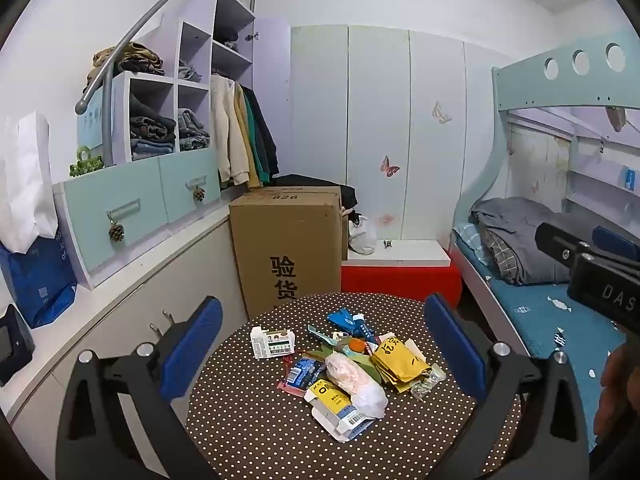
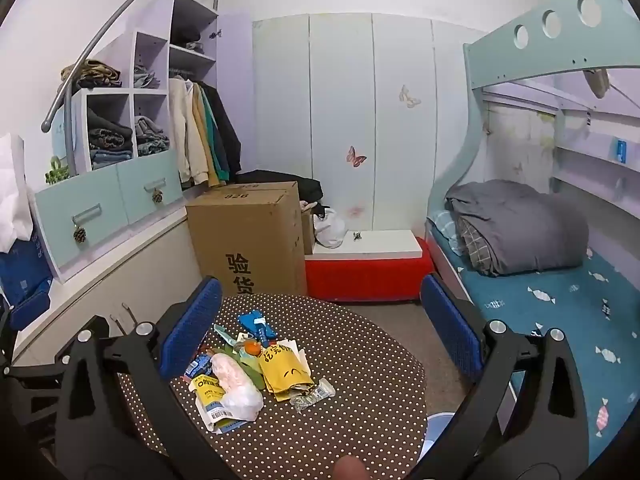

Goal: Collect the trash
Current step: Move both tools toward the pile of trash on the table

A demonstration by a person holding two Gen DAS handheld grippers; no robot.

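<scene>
Basically pre-grasp, nothing picked up yet.

Left wrist view: left gripper [image 1: 324, 354] held above round dotted table [image 1: 256, 420], jaws wide apart, empty, blue pads framing trash pile [image 1: 352, 372] at table centre. Probably kept high and open to line up a first pick. Pile bunched together, so easy to sweep or take piece by piece: white carton [image 1: 273, 343] slightly apart at left, yellow wrappers [image 1: 400, 362] at right, pale plastic bag [image 1: 356, 382] lying over yellow-and-white box [image 1: 340, 410], blue packet [image 1: 349, 320] at far edge. Right gripper [image 1: 592, 264] visible at right edge, over bed [image 1: 560, 320]; jaw state not readable from this view.

Right wrist view: right gripper [image 2: 322, 332] also hovering, jaws spread wide, holding nothing. Same trash pile [image 2: 256, 372] sits left of centre between pads, so likely needs a leftward shift before closing. Pale rim [image 2: 438, 424] peeking past table edge lower right, maybe a bin, can't confirm. Cardboard box [image 2: 248, 236] and red bench [image 2: 364, 276] behind table, well apart from trash.
</scene>
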